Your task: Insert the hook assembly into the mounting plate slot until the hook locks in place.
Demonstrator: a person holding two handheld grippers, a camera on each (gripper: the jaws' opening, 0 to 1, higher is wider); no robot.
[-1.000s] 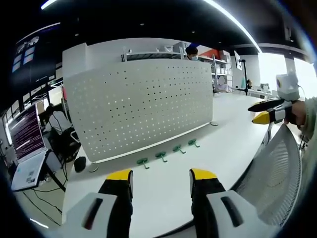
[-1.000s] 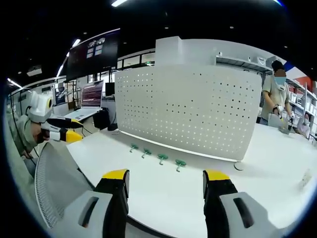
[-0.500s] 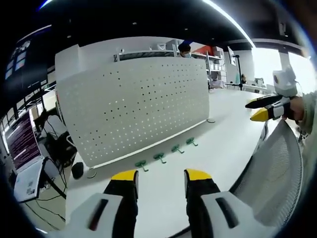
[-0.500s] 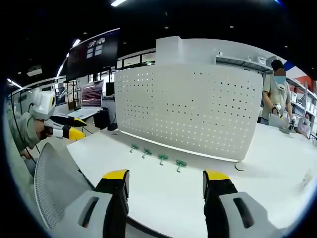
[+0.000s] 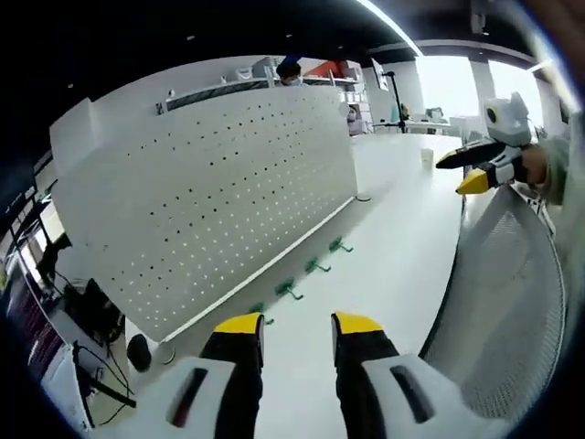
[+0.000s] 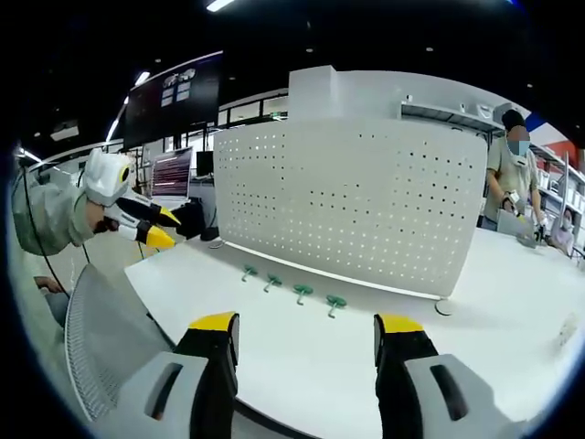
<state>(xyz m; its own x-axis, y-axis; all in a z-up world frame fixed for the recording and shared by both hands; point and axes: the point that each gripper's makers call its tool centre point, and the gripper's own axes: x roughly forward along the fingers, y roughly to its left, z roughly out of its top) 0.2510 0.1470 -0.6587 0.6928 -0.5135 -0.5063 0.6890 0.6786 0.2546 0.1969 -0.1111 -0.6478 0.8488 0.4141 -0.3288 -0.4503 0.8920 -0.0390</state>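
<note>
Long ceiling light strips (image 5: 388,20) give bright, even light, and the white table (image 6: 302,352) and white pegboard (image 6: 352,206) look clean and almost shadowless. In the left gripper view a window area (image 5: 448,84) beyond the table's far edge is blown out to white glare. The ceiling reads nearly black in both views. Fisheye distortion bows the pegboard's edges and the table's near edge. The centre of each view is sharp; detail softens towards the borders, where the mesh chair back (image 5: 507,302) smears slightly.
</note>
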